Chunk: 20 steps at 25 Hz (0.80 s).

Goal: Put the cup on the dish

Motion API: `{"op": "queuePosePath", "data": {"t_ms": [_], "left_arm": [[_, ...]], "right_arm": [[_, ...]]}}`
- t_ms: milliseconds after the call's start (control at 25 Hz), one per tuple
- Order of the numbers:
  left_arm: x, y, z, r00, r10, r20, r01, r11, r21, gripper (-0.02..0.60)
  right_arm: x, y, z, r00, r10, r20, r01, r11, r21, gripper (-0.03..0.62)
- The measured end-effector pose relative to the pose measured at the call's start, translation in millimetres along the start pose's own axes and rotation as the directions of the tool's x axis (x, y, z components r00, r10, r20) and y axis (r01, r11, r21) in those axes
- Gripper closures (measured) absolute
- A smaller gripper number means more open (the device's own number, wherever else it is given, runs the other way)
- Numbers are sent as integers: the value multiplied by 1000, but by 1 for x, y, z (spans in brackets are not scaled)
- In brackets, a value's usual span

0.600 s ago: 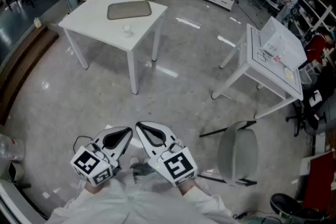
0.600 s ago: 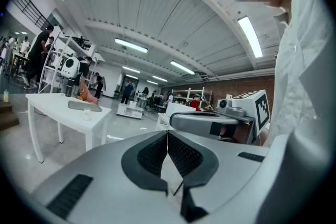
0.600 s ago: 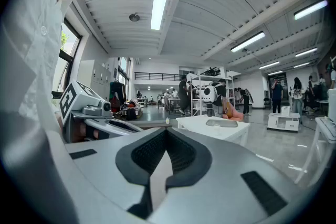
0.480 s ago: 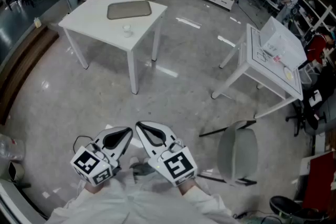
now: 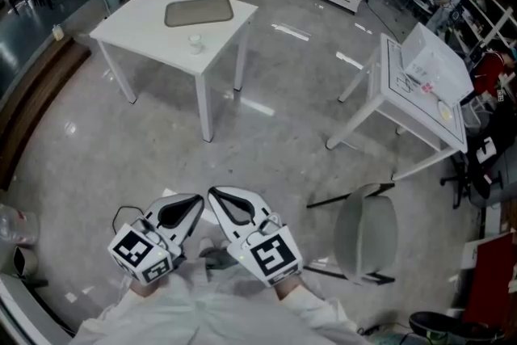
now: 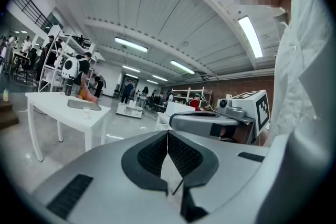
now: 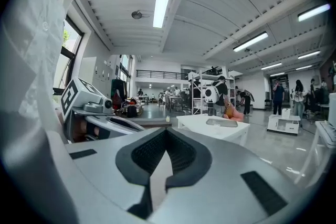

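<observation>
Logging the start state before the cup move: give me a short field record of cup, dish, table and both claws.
cup: small, clear, upright on the white table, beside the dish, not on it
dish: grey tray, flat on the table, nothing on it
left claw: shut, empty, close to the person's body
right claw: shut, empty, beside the left claw
task: not begun

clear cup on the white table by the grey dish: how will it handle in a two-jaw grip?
The cup looks small and clear, so probably light: a nudge could slide or tip it on the smooth table. Thin plastic would flex under the jaws, but the material can't be told at this distance.
</observation>
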State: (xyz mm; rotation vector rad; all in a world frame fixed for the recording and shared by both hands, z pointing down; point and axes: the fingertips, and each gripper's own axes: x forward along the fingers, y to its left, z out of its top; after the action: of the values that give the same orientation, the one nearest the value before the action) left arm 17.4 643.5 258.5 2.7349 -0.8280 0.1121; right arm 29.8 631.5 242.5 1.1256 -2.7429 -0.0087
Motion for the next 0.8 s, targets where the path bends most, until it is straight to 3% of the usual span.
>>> {"op": "queuePosePath", "data": {"t_ms": [240, 520, 800], "left_arm": [[4, 5, -1, 999, 40, 1, -40, 999, -11, 571], [19, -4, -16, 998, 70, -6, -71, 997, -39, 571], [42, 13, -15, 997, 76, -30, -77, 997, -9, 571]], "right_arm": [[-8, -8, 0, 999, -38, -29, 36, 997, -67, 582], [-19, -23, -19, 998, -39, -57, 37, 998, -45, 582], [-5, -55, -31, 997, -50, -54, 51, 999, 4, 582]]}}
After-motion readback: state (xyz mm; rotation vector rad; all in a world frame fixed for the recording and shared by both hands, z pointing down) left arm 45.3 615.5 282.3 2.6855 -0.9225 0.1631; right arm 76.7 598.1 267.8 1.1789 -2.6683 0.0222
